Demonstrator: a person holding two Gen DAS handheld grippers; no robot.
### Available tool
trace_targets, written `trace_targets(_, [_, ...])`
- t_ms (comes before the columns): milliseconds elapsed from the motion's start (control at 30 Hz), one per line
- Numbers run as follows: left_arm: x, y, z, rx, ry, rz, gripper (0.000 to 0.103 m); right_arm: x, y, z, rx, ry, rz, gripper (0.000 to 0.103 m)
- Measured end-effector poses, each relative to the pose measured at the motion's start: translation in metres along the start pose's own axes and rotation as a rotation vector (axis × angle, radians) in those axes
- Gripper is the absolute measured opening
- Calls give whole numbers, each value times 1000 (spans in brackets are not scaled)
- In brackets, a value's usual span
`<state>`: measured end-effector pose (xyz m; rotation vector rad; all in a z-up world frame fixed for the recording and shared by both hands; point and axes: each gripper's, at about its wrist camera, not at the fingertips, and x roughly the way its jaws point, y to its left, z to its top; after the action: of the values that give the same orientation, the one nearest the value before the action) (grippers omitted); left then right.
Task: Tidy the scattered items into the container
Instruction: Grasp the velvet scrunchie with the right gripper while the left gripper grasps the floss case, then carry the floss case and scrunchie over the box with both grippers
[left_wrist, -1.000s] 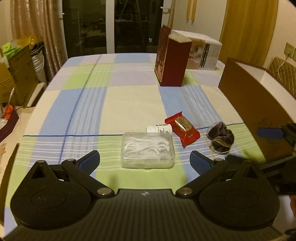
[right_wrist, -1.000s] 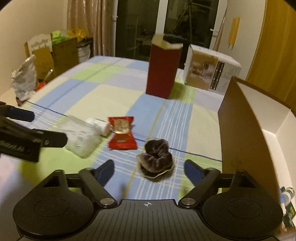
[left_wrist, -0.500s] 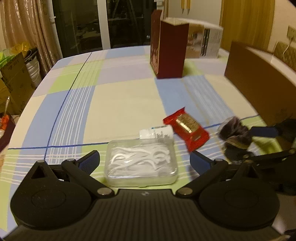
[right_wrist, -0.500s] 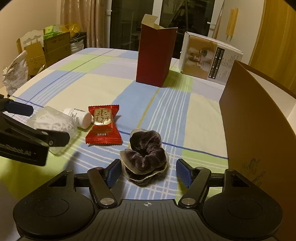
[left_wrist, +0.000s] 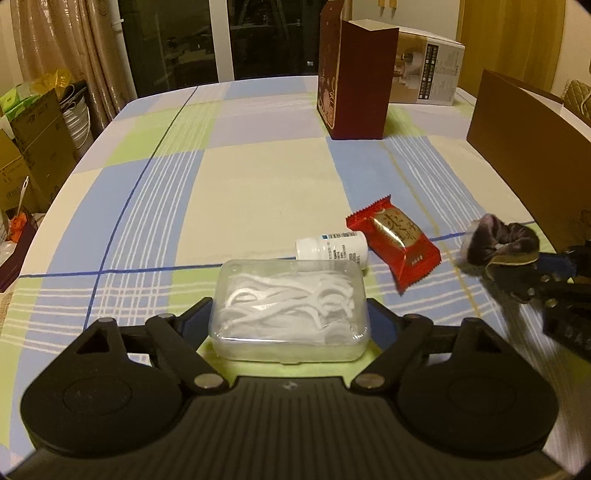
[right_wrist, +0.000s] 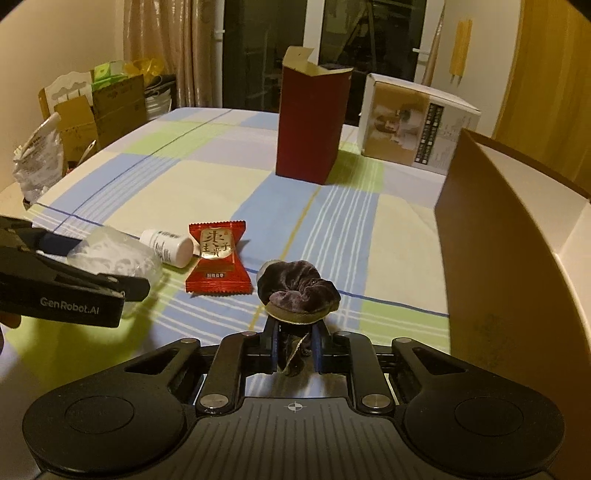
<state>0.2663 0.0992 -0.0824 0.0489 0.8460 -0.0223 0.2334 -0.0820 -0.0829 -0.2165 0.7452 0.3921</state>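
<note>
Nearest the near edge of the table (left_wrist: 258, 177), the left gripper (left_wrist: 289, 321) has just been closing its jaws around the clear plastic box of floss picks (left_wrist: 289, 308), and both pads now sit against the box's short sides, so it is pinched there while resting on the checked cloth. Toward the right side of the table, the right gripper (right_wrist: 295, 349) is pressed nearly together, pinching the lower fold of the dark velvet scrunchie (right_wrist: 299, 291), whose bulk bulges above the fingertips. Just behind the floss box lies a small white bottle (left_wrist: 331, 248) on its side, and touching its cap end is a red candy packet (left_wrist: 394, 240) lying flat, between the bottle and the scrunchie. At the right edge of the table stands the open brown cardboard container (right_wrist: 517, 236), its tall near wall facing the scrunchie and its pale inside showing beyond. Farther back, near the far edge, a tall dark red carton (right_wrist: 312, 129) stands upright with its top flap open, and a printed white box (right_wrist: 417, 127) sits just beside it toward the far right corner.
</note>
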Motion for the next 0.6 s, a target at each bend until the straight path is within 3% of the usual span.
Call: trace_targets(600, [-102, -39, -33, 21, -47, -33, 82, -103, 11, -26, 12, -26, -8, 19])
